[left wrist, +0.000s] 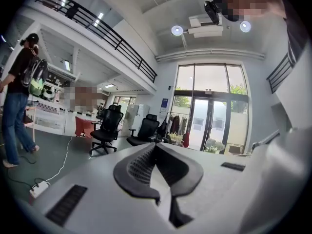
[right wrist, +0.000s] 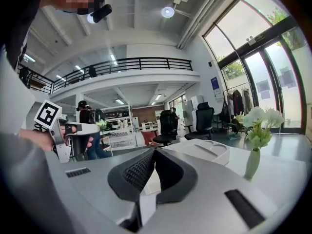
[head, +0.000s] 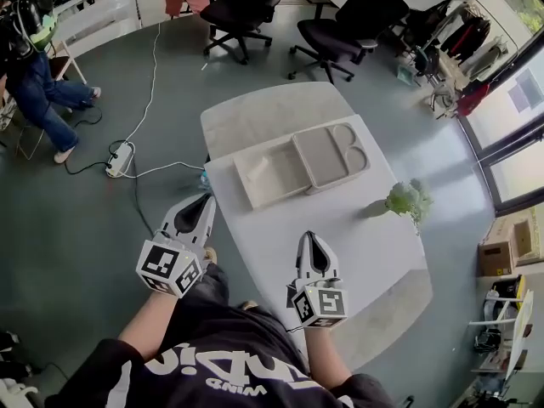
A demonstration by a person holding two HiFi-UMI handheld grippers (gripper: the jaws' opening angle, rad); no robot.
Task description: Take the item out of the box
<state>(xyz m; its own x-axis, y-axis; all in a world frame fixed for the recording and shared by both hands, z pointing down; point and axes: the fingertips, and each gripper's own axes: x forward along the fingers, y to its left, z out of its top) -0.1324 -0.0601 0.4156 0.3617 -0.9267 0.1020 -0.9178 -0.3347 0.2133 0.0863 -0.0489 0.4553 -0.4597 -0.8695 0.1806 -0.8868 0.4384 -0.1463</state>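
**Obs. — what cannot be read**

Box (head: 302, 167), head view: two pale, shallow halves lie side by side. They are too small and washed out to tell whether anything lies inside.

Right gripper view: only the box's far part with its moulded hollows shows. The near part sits behind the body of the right gripper (right wrist: 155, 151).

Person (head: 30, 66), top-left corner of the head view — cut off by the picture's edge.

Cardboard carton (head: 508, 245), right edge: partly out of the picture, contents not legible.

Table (head: 357, 236): the near edge is partly covered by the right gripper and forearm.
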